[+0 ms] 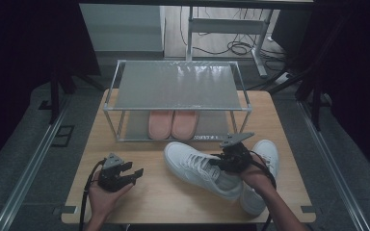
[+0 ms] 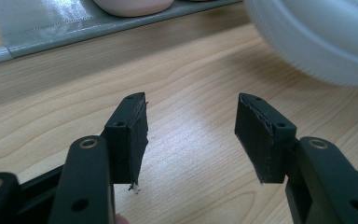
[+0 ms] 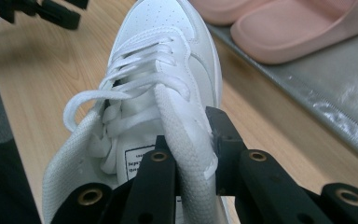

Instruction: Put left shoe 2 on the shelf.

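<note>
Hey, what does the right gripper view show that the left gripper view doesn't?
Right gripper view alone: the right gripper shut on the collar of the white sneaker, its laces and tongue label visible, plus the left gripper farther off at the top left.

Left gripper view alone: the left gripper's own jaws standing open over bare table, holding nothing.

Both share: the wooden table, the grey rack shelf, a pink slipper on it, and part of the white sneaker.
</note>
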### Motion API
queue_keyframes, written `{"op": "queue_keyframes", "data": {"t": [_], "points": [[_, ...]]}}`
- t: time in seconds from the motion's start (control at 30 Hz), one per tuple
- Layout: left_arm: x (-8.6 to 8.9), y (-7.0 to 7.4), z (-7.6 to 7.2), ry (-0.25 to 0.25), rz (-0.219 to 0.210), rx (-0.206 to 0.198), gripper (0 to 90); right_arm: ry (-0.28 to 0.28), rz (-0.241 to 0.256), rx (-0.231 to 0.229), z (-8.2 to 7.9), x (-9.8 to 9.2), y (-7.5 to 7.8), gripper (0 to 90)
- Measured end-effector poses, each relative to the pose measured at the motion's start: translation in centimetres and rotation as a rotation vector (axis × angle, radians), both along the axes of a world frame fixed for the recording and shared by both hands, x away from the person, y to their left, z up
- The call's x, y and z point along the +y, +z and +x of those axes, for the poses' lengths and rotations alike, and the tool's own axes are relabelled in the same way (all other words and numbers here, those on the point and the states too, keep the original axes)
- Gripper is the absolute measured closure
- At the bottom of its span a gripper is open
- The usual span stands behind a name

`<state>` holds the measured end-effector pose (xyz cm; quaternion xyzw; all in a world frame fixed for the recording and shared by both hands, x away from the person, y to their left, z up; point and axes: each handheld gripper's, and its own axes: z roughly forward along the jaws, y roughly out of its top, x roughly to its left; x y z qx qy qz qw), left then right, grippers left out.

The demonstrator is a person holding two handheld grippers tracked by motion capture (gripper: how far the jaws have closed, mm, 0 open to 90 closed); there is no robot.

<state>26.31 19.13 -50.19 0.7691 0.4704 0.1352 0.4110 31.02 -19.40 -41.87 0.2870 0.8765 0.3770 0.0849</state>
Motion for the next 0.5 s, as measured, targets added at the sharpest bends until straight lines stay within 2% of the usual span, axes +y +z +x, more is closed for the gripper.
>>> {"op": "queue_keyframes", "data": {"t": [0.2,0.5], "points": [[0.1,0.0,0.0,0.002,-0.001,-0.002,44.5,0.02,0.054,-0.026,-0.2,-0.5,1.2,81.1],[-0.2,-0.1,0.1,-0.006,0.001,0.001,44.5,0.03,0.096,-0.06,-0.4,-0.9,2.7,81.1]]}}
